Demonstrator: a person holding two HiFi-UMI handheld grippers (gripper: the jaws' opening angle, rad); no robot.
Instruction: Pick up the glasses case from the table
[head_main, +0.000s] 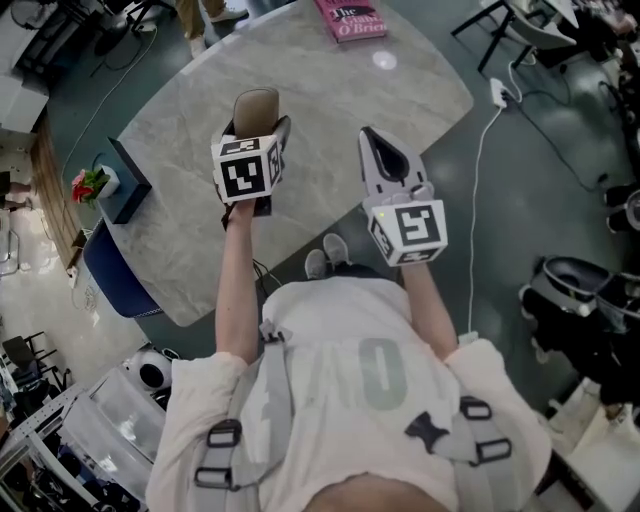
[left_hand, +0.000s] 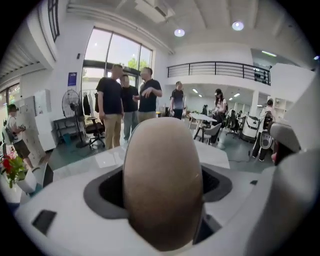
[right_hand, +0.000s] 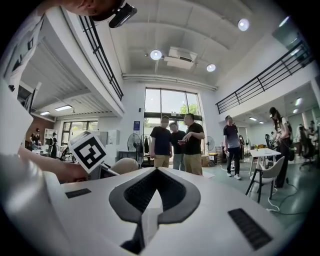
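Observation:
The glasses case (head_main: 256, 108) is a tan, rounded shell held up above the grey marble table (head_main: 330, 90). My left gripper (head_main: 257, 130) is shut on it, and its end sticks out past the jaws. The case (left_hand: 162, 185) fills the middle of the left gripper view, upright between the white jaws of the left gripper (left_hand: 162, 210). My right gripper (head_main: 381, 152) hangs beside it to the right, shut and empty. In the right gripper view its jaws meet with nothing between them at the right gripper (right_hand: 155, 175), and the case (right_hand: 125, 165) shows at the left, behind them.
A pink book (head_main: 352, 18) lies at the table's far edge. A dark box (head_main: 128, 180) and red flowers (head_main: 88, 183) stand at the table's left end, above a blue chair (head_main: 110, 272). A white cable (head_main: 480, 180) runs over the floor at the right. Several people (right_hand: 177, 142) stand in the hall.

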